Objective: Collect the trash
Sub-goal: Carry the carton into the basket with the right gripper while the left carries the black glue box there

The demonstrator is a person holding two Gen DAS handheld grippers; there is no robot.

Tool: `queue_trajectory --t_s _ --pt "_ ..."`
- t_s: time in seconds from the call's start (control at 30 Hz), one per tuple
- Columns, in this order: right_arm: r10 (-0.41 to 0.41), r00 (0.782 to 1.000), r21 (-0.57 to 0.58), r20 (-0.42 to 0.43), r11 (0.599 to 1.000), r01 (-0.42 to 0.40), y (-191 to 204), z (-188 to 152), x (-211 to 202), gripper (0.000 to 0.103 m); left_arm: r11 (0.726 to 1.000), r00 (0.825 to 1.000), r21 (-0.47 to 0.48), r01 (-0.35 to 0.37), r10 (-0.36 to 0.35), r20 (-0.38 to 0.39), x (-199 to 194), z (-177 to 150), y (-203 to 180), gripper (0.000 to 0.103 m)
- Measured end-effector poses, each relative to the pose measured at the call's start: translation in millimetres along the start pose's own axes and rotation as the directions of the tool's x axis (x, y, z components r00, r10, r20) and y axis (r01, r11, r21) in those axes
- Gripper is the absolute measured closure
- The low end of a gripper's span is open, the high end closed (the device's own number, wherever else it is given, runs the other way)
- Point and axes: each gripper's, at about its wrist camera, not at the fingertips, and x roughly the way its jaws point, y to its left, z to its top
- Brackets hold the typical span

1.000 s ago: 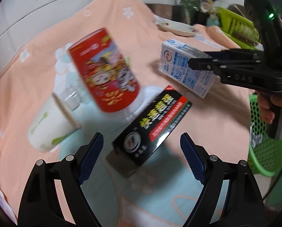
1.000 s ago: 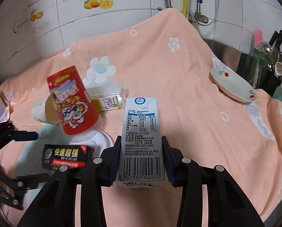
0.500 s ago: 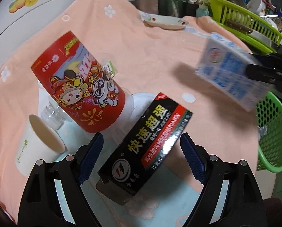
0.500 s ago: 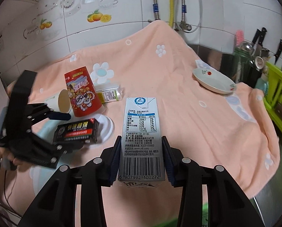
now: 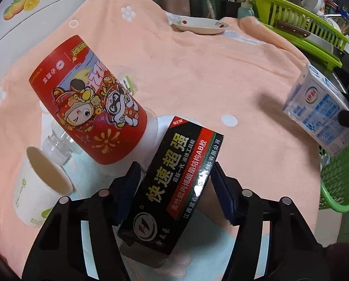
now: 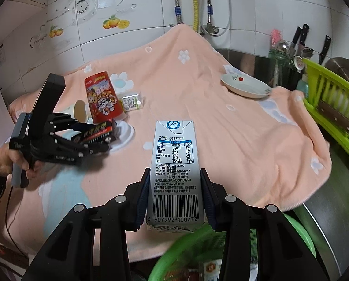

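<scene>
My left gripper [image 5: 174, 187] is shut on a black glue box [image 5: 174, 182] with yellow Chinese lettering, held just above the peach towel; it also shows in the right wrist view [image 6: 97, 135]. My right gripper [image 6: 174, 194] is shut on a white and blue milk carton [image 6: 174, 171], held in the air over the rim of a green mesh basket [image 6: 298, 231]. In the left wrist view the carton [image 5: 317, 114] hangs above the basket [image 5: 338, 182] at the right. A red cartoon paper cup [image 5: 90, 103], a white paper cup [image 5: 38, 192] and a clear plastic bottle [image 5: 57, 149] lie on the towel.
A white lid or disc [image 5: 155, 128] lies under the red cup. A small dish [image 5: 200, 24] sits at the back of the towel. A green dish rack [image 6: 333, 103] and a utensil jar with knives [image 6: 284, 58] stand at the right. Tiled wall behind.
My left gripper closed on the black box and lifted it. My right gripper carried the milk carton back and right, to above the green basket.
</scene>
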Motion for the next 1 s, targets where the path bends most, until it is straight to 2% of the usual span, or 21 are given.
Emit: queue_trajectory --t_s 0.07,0.43,0.67,0.87,1.0 --pt "-0.003 1.000 0.009 0.000 1.000 0.003 -1.5 -5.0 -4.5 0.064 1.000 1.000 -0.001 -0.009 0.009 0.006 -2.8 -1.1 -1.3 0.050" --pt "-0.057 0.998 0.077 0.017 0.995 0.055 -20.6 -36.3 -38.1 0.064 0.999 0.998 -0.031 0.023 -0.021 0.062 -45.4 -5.2 -25.4 0.052" --pt "-0.130 0.991 0.146 0.015 0.981 0.127 -51.0 -64.4 -68.2 0.064 0.994 0.991 -0.030 0.103 -0.100 0.094 -70.3 -6.3 -65.9 0.052" --pt "-0.208 0.978 0.214 -0.015 0.955 0.207 -82.9 -92.3 -84.8 0.063 0.986 0.981 0.005 0.167 -0.166 0.105 -75.9 -3.3 -109.3 0.052" --pt "-0.258 0.965 0.216 -0.047 0.941 0.262 -95.5 -110.1 -87.1 0.062 0.979 0.974 0.022 0.203 -0.205 0.101 -74.2 1.7 -136.4 0.052"
